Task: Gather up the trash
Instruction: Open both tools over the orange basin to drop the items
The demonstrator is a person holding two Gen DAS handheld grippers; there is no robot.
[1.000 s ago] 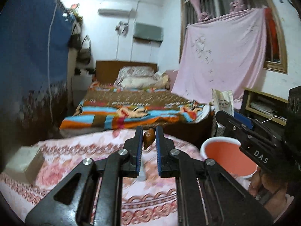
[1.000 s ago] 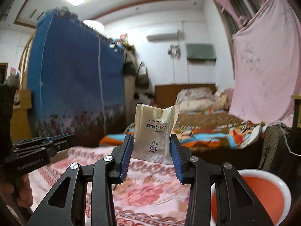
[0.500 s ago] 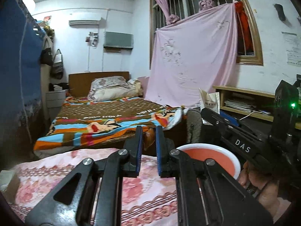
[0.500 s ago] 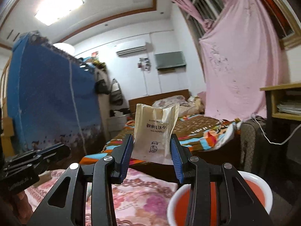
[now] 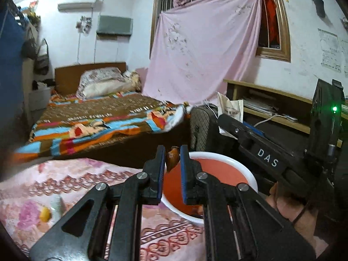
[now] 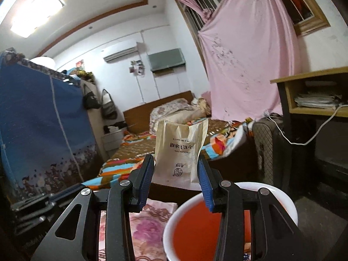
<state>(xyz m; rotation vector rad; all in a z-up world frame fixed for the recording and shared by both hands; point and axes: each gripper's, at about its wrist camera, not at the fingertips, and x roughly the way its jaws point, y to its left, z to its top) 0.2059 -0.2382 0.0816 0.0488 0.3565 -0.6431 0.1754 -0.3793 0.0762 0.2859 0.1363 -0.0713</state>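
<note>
Orange bin [image 5: 219,175], seemingly near-empty.

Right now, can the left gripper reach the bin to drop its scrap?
Probably yes. The left gripper, shut on a brown scrap, hangs over the rim of the open bin. Nothing lies between them; the right gripper is off to the side.

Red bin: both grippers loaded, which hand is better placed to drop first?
Left, probably. The left gripper holds a small brown scrap already over the red bin. The right gripper has its cream packet short of the rim, beyond the bin's far edge in its view.
</note>
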